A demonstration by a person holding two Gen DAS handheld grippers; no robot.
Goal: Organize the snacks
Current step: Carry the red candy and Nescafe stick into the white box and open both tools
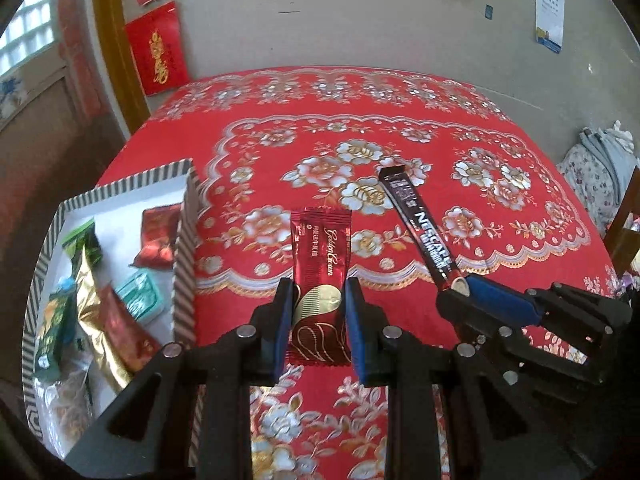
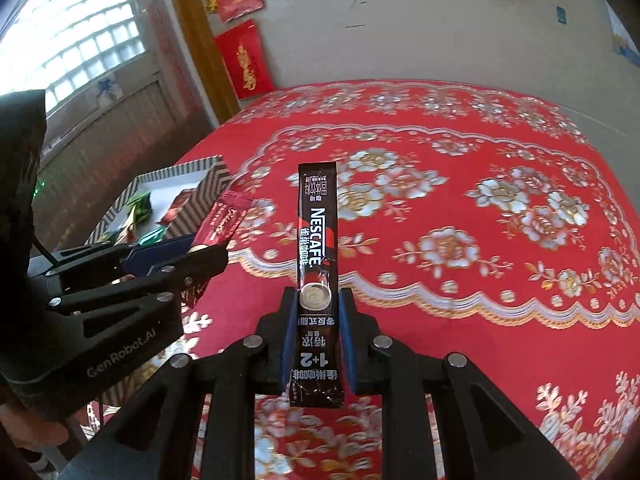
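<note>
Red foil Golden Crown wafer packet (image 1: 320, 280) sits clamped in the left claw (image 1: 318, 300); the right claw (image 2: 318, 308) pinches a dark Nescafé coffee stick (image 2: 318, 240) above the desk (image 1: 500, 248).

The worktop (image 1: 400, 152) wears a bright red cloth printed with silver-white and gold flowers inside scalloped borders. The Golden Crown packet (image 1: 320, 280) is dark red with gold lettering and swirls, and the Nescafe stick (image 2: 318, 240) is dark brown with white lettering and a red patch. The box (image 1: 184, 248) has black-and-white striped walls and a white floor.
</note>
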